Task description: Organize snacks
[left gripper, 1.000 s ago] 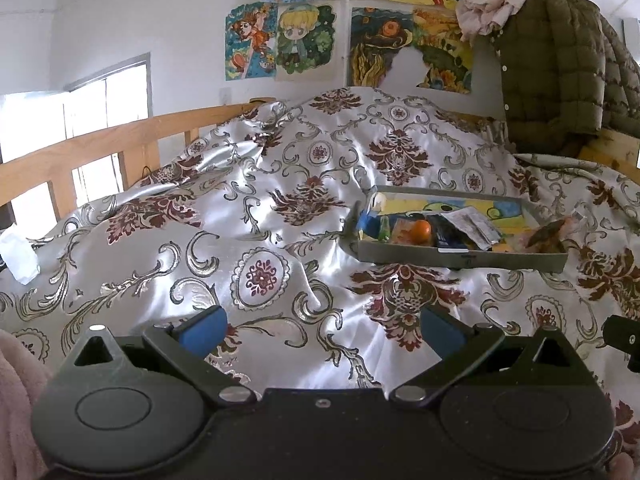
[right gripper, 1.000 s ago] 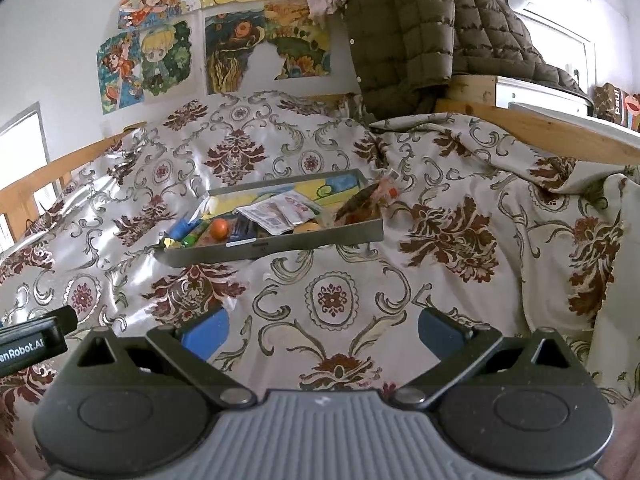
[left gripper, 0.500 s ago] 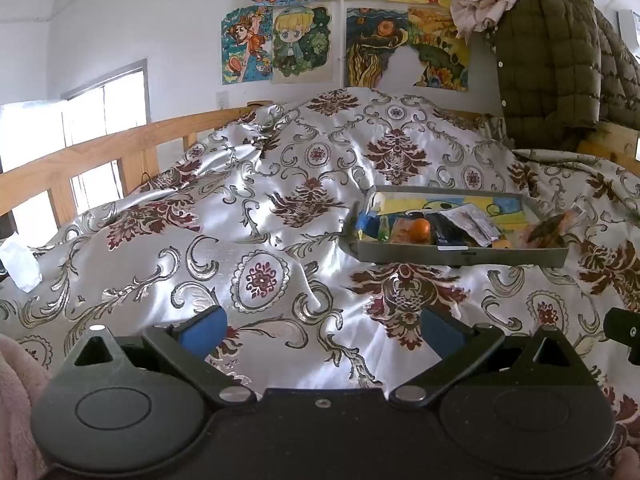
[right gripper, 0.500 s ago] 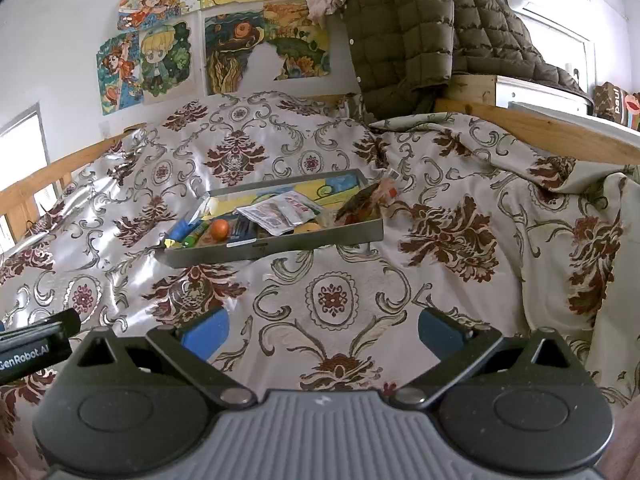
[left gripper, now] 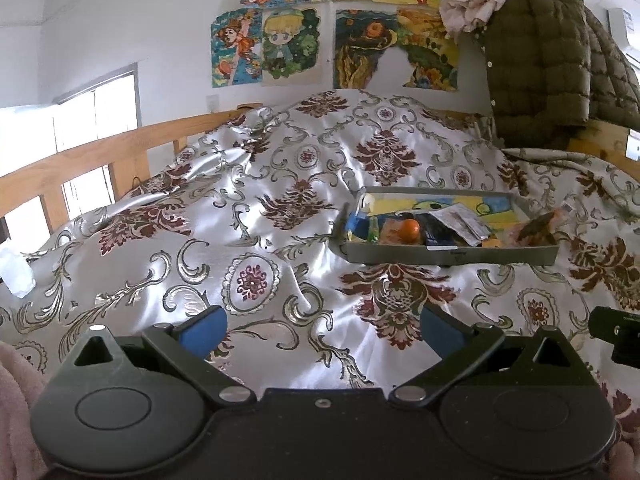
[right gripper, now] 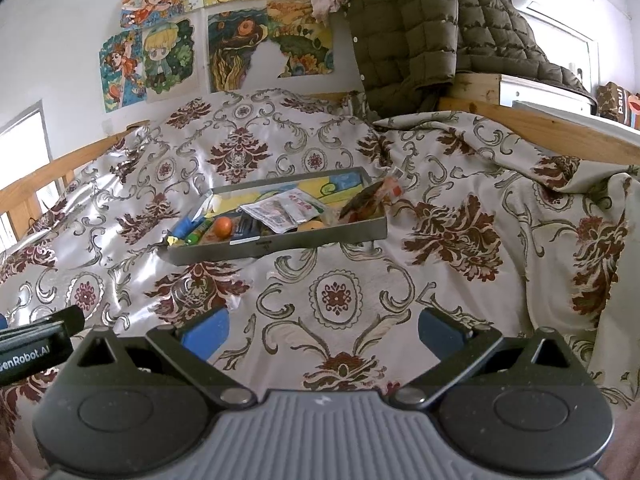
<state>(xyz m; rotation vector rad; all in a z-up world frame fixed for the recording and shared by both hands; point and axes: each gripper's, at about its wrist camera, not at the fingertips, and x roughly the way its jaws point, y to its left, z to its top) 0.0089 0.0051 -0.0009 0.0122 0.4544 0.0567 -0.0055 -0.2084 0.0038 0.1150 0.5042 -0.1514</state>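
Observation:
A shallow grey tray lies on the patterned bedspread, holding several snacks: an orange round one, white packets, a blue wrapper and a reddish-brown bag at its right end. My left gripper is open and empty, well short of the tray. My right gripper is open and empty, also short of the tray.
The bedspread is rumpled, with a wooden rail on the left and another on the right. An olive puffer jacket hangs at the back. The other gripper's body shows at the left edge.
Both grippers have drifted slightly, the left view tilting a little so the tray sits level. Jaws stay open. Nothing in the tray has moved.

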